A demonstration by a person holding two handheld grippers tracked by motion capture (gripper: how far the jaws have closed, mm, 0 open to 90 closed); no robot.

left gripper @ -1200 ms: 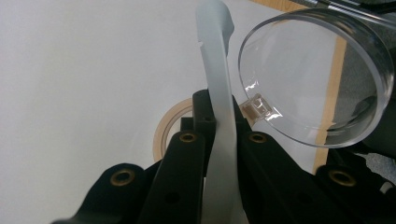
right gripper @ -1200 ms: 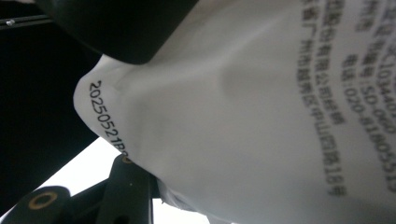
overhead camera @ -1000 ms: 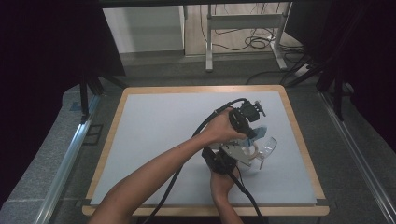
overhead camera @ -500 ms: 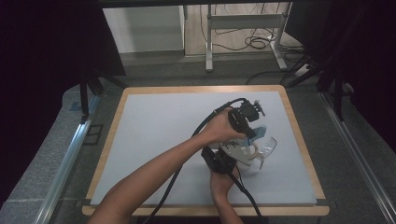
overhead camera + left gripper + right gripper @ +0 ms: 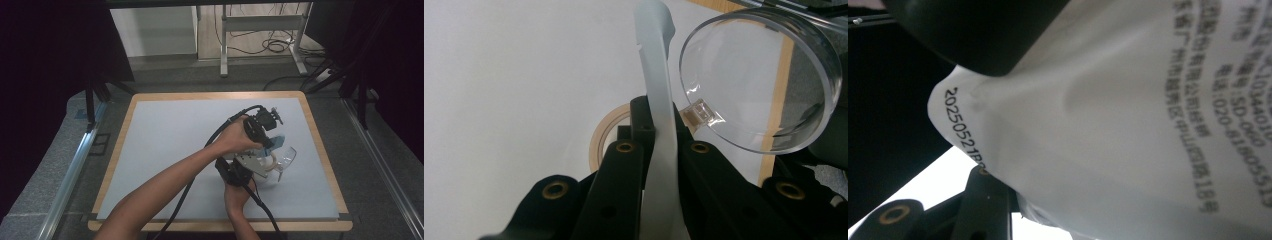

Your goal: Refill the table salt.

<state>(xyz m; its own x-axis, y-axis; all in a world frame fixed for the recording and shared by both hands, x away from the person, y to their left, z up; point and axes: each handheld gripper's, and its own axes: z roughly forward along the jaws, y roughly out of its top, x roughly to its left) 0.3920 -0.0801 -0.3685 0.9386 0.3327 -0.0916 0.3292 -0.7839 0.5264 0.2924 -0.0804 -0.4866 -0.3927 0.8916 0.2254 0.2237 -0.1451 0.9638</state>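
Observation:
My left gripper (image 5: 270, 138) reaches in from the left and points down, shut on a small sachet (image 5: 278, 143). In the left gripper view the sachet (image 5: 657, 65) stands edge-on between the black jaws, a tear notch near its top. Just beneath and beside it sits a clear round cup (image 5: 759, 85), whose rim (image 5: 288, 156) also shows from above. My right gripper (image 5: 266, 166) comes from the near side and seems to clasp this cup. In the right gripper view the sachet's white printed face (image 5: 1128, 125) hangs close before the camera, hiding the cup.
A beige tape ring (image 5: 600, 134) lies on the white table sheet (image 5: 170, 135) behind the left jaws. The wooden table edge (image 5: 320, 150) runs close on the right. Cables trail from both grippers toward the near edge.

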